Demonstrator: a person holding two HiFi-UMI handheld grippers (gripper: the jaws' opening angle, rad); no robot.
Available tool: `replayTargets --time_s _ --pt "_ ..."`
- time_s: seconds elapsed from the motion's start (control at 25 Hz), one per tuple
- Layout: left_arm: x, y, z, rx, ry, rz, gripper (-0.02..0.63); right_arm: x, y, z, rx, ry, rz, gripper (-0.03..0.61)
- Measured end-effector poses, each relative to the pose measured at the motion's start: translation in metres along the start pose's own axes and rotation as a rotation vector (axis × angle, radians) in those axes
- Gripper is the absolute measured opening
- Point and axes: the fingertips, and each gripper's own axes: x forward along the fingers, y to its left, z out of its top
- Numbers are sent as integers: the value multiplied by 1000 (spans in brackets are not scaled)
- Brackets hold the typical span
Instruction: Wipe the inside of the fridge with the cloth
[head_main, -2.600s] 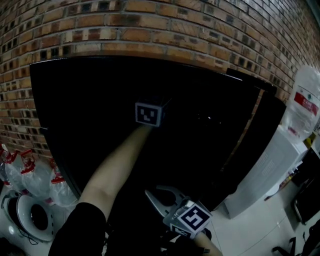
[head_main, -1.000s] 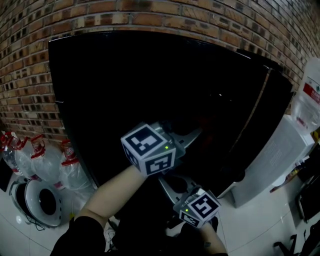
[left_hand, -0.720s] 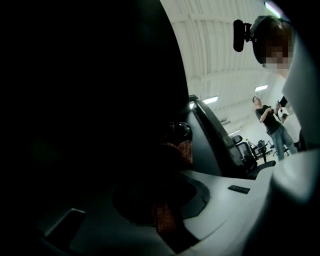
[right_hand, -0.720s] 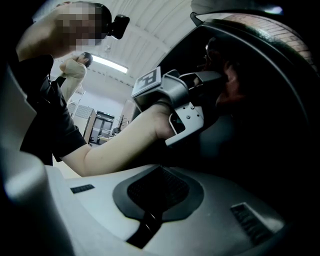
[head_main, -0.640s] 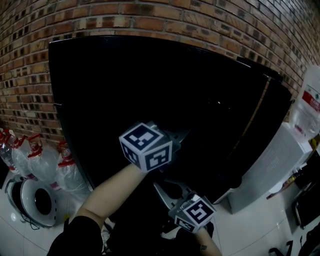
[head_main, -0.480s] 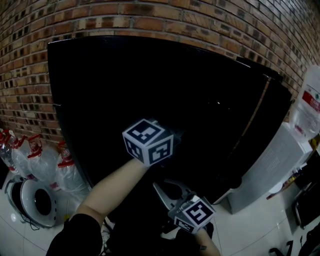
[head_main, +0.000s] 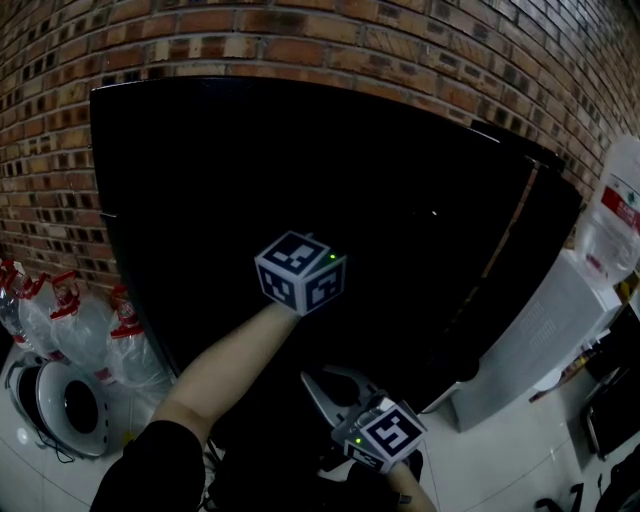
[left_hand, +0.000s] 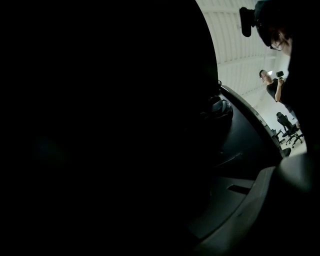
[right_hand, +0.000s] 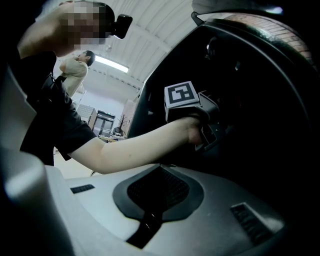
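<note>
Head view: black fridge (head_main: 250, 170) fills the middle, brick wall (head_main: 300, 40) behind it at 12 o'clock. We see its front as one dark mass and cannot read shelves or compartments.

Left gripper (head_main: 330, 270) sits mid-frame on a bare forearm (head_main: 225, 360), marker cube (head_main: 300, 285) toward us, nose pointing into the dark at 1 o'clock. In its own view almost everything is black. Only one grey finger (left_hand: 250, 210) shows, at 4 o'clock. We note the fingers as closed tight. What lies between them the dark hides.

Cloth: we cannot make it out in any view.

Right gripper (head_main: 335, 390) is at 5 o'clock from the left one, low and outside the fridge. Its fingers (head_main: 318, 398) are spread wide with nothing between them. In its own view a grey finger with a black pad (right_hand: 160, 192) lies across the bottom, and the left arm and cube (right_hand: 180, 95) reach into the fridge at 1 o'clock.

Surroundings: clear bottles (head_main: 70, 335) on the floor (head_main: 500, 460) at 8 o'clock, with a round white appliance (head_main: 60, 420) just below them. A white water dispenser (head_main: 530, 340) stands at 4 o'clock, beside the fridge.
</note>
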Motion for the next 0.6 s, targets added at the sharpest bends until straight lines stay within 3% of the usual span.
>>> replayTargets --time_s 0.6 --pt "18 41 -11 22 -46 58 46 3 -4 0 35 14 0 5"
